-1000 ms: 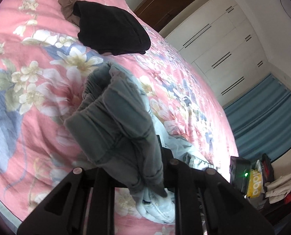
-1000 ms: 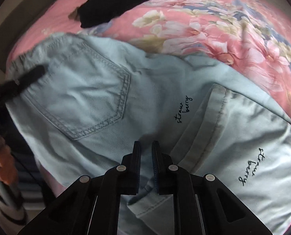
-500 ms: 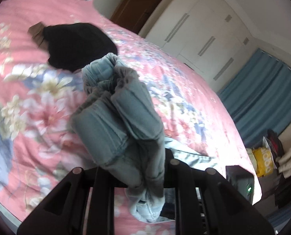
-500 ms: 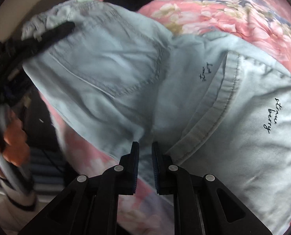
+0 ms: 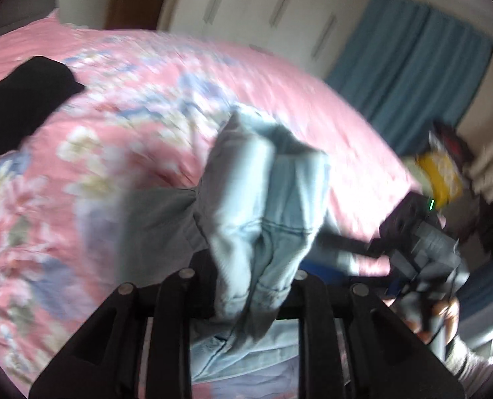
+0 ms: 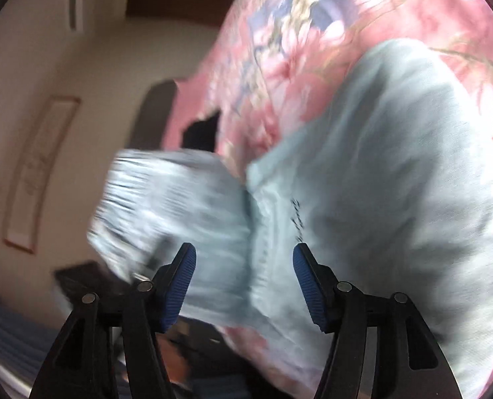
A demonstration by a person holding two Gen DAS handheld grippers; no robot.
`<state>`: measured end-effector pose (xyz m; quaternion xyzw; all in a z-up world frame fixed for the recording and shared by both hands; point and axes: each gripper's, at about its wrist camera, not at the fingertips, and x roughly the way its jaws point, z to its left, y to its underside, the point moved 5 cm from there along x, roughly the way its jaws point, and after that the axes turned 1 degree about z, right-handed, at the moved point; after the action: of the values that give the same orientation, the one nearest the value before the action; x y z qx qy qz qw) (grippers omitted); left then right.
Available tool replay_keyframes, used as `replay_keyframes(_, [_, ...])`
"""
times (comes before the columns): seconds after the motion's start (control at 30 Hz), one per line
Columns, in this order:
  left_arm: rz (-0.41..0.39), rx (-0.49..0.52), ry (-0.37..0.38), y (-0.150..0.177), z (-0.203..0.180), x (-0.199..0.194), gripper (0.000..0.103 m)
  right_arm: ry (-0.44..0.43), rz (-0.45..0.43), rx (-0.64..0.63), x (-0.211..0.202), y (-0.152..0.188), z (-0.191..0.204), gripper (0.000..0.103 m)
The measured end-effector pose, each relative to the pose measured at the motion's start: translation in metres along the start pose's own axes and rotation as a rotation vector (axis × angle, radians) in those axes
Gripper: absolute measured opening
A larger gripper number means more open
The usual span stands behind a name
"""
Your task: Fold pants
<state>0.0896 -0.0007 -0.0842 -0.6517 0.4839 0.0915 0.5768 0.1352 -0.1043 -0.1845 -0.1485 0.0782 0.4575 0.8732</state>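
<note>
Pink floral bed [image 5: 140,106]: right gripper [image 6: 245,272] fingers now parted, pants [image 6: 396,179] released.

Bunched jeans [image 5: 263,206] hide the left hand-held gripper [image 5: 246,276] fingertips; the black garment [image 5: 24,99] at upper left is blurred.

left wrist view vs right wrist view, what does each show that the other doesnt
Only the left wrist view shows the blue curtain, the white wardrobe, the yellow bag and the right gripper from outside. Only the right wrist view shows the framed picture, the right gripper's open blue pads and dark lettering on the jeans. Both show the jeans, the pink bedspread and the black garment.
</note>
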Motion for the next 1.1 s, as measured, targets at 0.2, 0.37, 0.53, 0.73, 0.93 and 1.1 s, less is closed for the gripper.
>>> replay_keyframes(0.2, [0.141, 0.153, -0.060, 0.035, -0.021, 0.049, 0.039, -0.155, -0.046, 0.184, -0.011, -0.011, -0.017, 0.076])
replay_keyframes(0.37, [0.159, 0.212, -0.002, 0.049, -0.037, 0.044, 0.078, -0.039, 0.000, 0.157, -0.001, -0.007, -0.013, 0.079])
replay_keyframes(0.53, [0.153, 0.150, 0.051, 0.054, -0.028, 0.024, 0.078, 0.179, 0.085, -0.006, 0.001, 0.006, 0.000, 0.074])
replay_keyframes(0.73, [0.118, -0.022, 0.035, 0.055, 0.009, 0.001, 0.078, 0.280, 0.094, -0.138, -0.001, 0.006, -0.009, 0.033])
replay_keyframes(0.93, [0.065, -0.169, -0.004, 0.043, 0.044, -0.008, 0.078, 0.250, 0.013, -0.268, -0.014, 0.008, 0.012, 0.028])
replay_keyframes(1.1, [0.046, -0.193, -0.006, 0.036, 0.050, -0.008, 0.078, 0.275, -0.046, -0.263, -0.047, -0.007, 0.013, 0.027])
